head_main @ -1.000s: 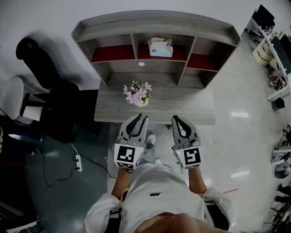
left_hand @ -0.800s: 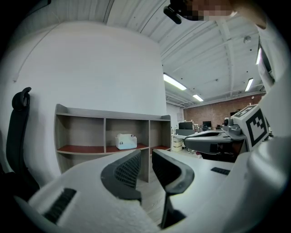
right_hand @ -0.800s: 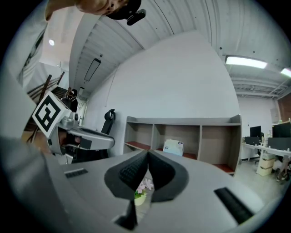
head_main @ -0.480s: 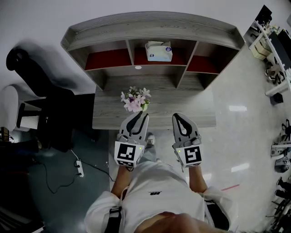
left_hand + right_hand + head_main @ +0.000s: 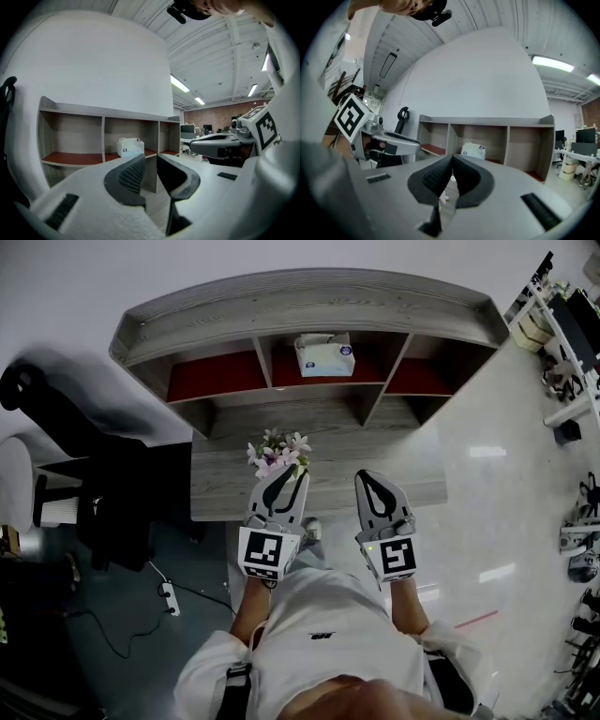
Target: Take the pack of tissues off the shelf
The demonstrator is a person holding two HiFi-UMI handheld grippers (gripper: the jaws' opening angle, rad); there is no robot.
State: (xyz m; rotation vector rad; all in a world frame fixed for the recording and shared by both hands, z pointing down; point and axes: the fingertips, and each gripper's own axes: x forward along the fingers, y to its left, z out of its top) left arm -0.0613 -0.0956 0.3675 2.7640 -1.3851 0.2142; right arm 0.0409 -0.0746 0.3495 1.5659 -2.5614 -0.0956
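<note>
The white pack of tissues [image 5: 324,354] lies in the middle compartment of the grey wooden shelf [image 5: 309,296], on its red board. It also shows in the left gripper view [image 5: 130,146] and the right gripper view [image 5: 473,151], far ahead of both sets of jaws. My left gripper [image 5: 298,476] hovers at the desk's front edge, just before the flowers, its jaws a narrow gap apart and empty. My right gripper [image 5: 366,477] hangs beside it over the same edge, jaws closed together with nothing between them.
A small pot of pink and white flowers [image 5: 278,448] stands on the grey desk [image 5: 403,470] between me and the shelf. A black office chair [image 5: 112,484] sits left of the desk. A power strip [image 5: 169,598] and cable lie on the floor.
The desk and shelf have drawn closer and lower in the head view. Both grippers keep the same pose side by side; the left one now overlaps the flowers.
</note>
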